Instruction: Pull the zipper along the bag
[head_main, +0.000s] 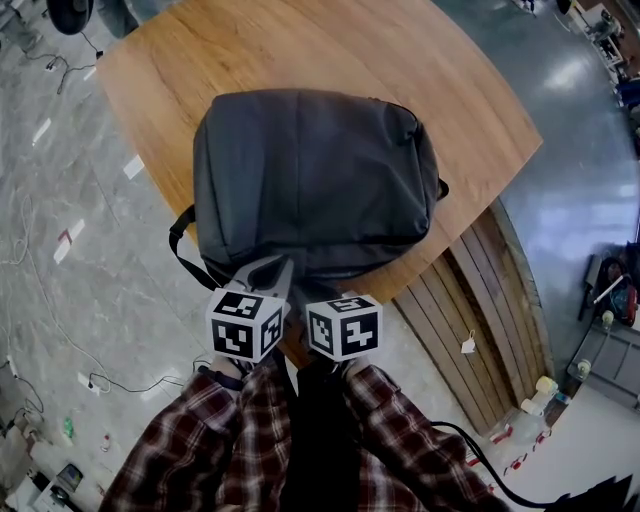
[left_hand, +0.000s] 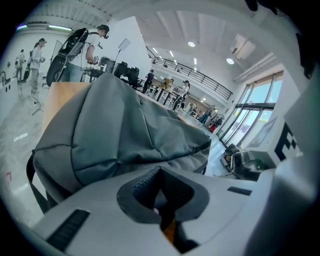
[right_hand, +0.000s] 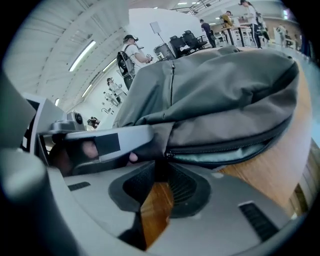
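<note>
A dark grey backpack lies flat on a round wooden table. Both grippers are at its near edge. My left gripper is shut on the bag's fabric beside the zipper end; from the right gripper view its jaw presses on the cloth. My right gripper is shut on the dark zipper pull. To the right of the pull the zipper stands open, showing pale lining. In the left gripper view the bag fills the middle above the jaws.
The table's near edge runs just under the grippers, with slatted wooden panels at lower right. A black strap hangs off the bag's left side. Cables lie on the grey floor. People stand far off in the hall.
</note>
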